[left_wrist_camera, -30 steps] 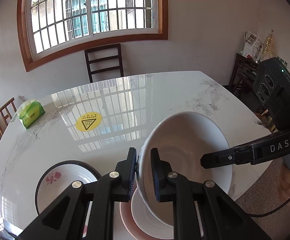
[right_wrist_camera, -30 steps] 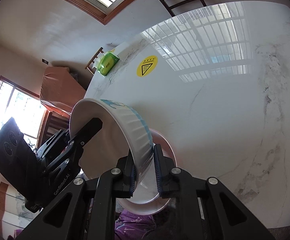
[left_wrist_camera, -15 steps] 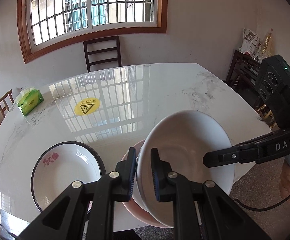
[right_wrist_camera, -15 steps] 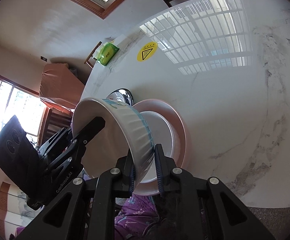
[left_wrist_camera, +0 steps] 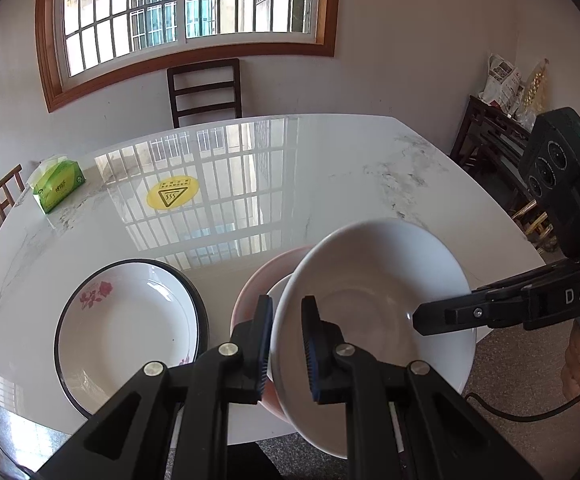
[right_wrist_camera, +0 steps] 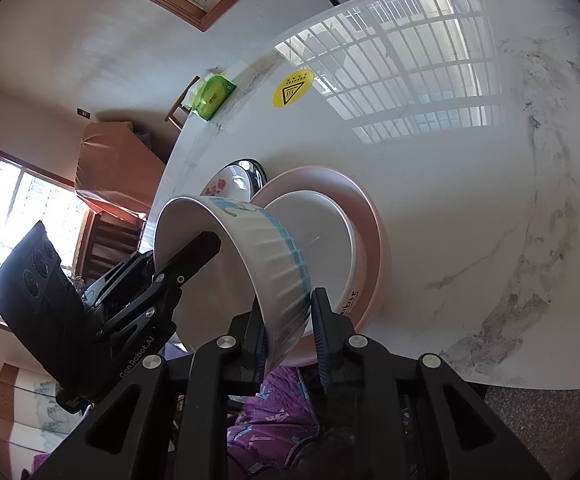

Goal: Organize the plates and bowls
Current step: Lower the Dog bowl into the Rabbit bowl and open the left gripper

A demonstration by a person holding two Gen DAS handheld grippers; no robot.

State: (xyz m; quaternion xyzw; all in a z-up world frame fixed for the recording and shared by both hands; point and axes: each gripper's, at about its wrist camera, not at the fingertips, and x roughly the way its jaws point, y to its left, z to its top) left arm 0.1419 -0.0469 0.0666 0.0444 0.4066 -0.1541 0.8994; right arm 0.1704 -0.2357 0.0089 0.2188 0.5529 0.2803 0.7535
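Observation:
A white bowl [left_wrist_camera: 369,280] with a blue band [right_wrist_camera: 290,248] hangs tilted between both grippers. My left gripper [left_wrist_camera: 288,320] is shut on its near rim in the left wrist view. My right gripper [right_wrist_camera: 290,328] is shut on the opposite rim, and its finger [left_wrist_camera: 429,316] reaches in from the right. The bowl is just above a pink plate [right_wrist_camera: 373,216] that carries a smaller white dish [right_wrist_camera: 321,220] near the table's front edge. A black-rimmed plate with a rose [left_wrist_camera: 130,320] lies to the left of the pink plate.
The white marble table [left_wrist_camera: 329,168] bears a green tissue pack [left_wrist_camera: 58,188] at the far left and a yellow warning sticker [left_wrist_camera: 172,196]. A dark chair [left_wrist_camera: 206,88] stands behind it under the window. A dark sideboard [left_wrist_camera: 489,140] is at the right.
Both grippers have drawn back and down with the bowl. The pink plate and the rose plate now show more fully beneath and beside it.

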